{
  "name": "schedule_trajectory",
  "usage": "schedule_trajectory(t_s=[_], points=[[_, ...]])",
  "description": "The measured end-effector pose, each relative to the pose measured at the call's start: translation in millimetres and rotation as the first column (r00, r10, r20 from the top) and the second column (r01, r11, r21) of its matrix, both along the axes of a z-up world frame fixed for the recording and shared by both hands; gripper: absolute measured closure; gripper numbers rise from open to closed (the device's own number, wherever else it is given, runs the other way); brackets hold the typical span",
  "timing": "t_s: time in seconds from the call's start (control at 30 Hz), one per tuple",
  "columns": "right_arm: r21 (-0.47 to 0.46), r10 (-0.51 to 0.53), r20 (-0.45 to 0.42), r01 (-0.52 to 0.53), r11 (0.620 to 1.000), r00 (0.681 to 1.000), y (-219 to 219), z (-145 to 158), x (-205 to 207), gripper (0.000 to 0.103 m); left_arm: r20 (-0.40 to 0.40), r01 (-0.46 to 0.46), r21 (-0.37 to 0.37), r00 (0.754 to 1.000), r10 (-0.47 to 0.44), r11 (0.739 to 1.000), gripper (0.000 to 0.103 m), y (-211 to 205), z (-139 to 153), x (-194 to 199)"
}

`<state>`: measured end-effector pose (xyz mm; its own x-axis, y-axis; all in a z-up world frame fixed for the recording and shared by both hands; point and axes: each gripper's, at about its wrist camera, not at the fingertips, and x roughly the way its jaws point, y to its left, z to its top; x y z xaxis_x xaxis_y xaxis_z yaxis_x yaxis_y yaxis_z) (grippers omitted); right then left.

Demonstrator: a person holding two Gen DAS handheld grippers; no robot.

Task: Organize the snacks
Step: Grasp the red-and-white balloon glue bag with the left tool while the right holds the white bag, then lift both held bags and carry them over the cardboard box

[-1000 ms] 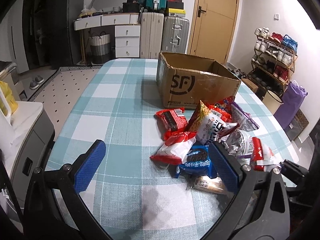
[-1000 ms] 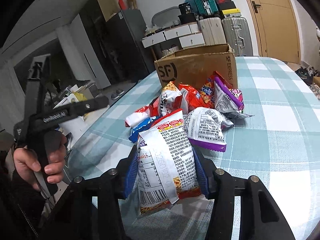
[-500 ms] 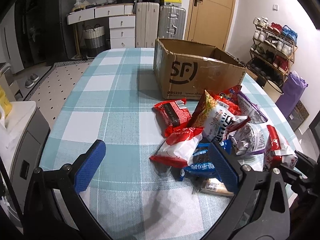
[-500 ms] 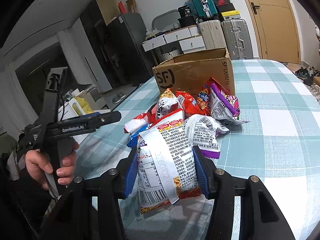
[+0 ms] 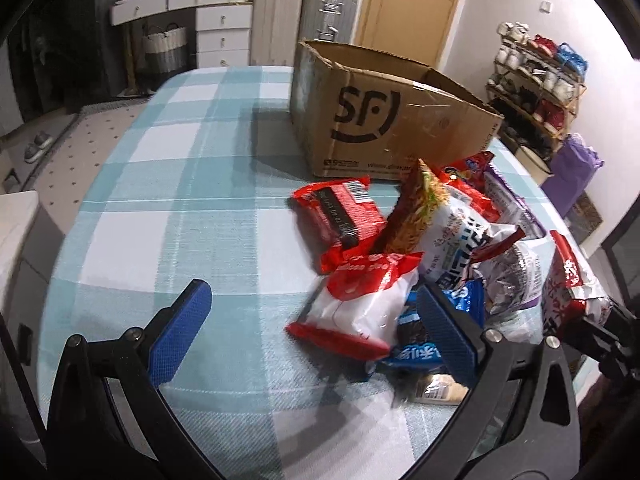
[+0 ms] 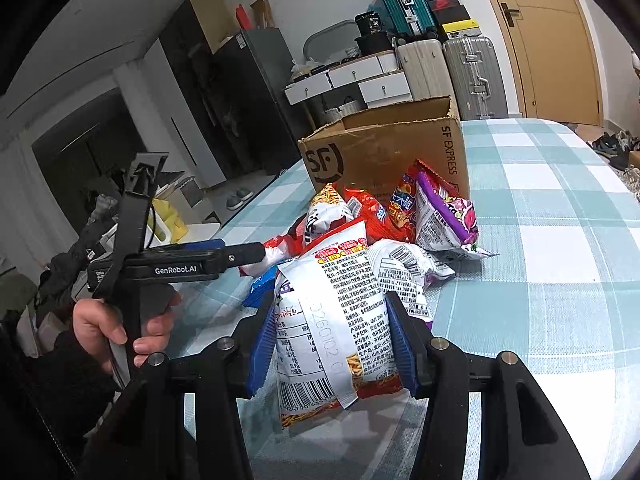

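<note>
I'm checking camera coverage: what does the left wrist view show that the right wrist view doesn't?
Only the left wrist view: the open left gripper over a red-and-white packet, and a shoe rack. Only the right wrist view: the right gripper shut on a white noodle bag, and the hand holding the other tool. Both: the cardboard box and snack pile.

Wooden door (image 5: 412,12), suitcases (image 5: 304,16), white drawers (image 5: 224,36), shoe rack (image 5: 540,80); possibly fridge (image 6: 256,96).

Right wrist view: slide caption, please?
Right claw clamps white-and-red noodle snack bag before brown cardboard box.
</note>
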<state>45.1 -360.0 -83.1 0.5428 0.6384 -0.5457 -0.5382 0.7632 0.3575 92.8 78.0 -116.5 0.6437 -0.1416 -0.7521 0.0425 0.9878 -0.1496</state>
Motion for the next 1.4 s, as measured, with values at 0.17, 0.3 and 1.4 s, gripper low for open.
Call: schedule_trajectory(t_s=[0.17,0.3,1.4], points=[[-0.01,0.007,0.026,-0.007,1.0,1.0,1,0,-1,0.051,-0.006,0.045,-0.036,0.999,-0.045,0.998,0.001,3,-9,16],[0.007,0.007,0.017,-0.007,1.0,1.0,-2,-1,2,0.051,-0.027,0.078,-0.086,0.996,-0.08,0.993,0.005,7,-19,32],[0.049,-0.001,0.089,-0.003,0.999,0.996,-2,29,-6,0.051,0.104,0.198,-0.244,0.979,-0.177,0.949,0.062,16,23,13]])
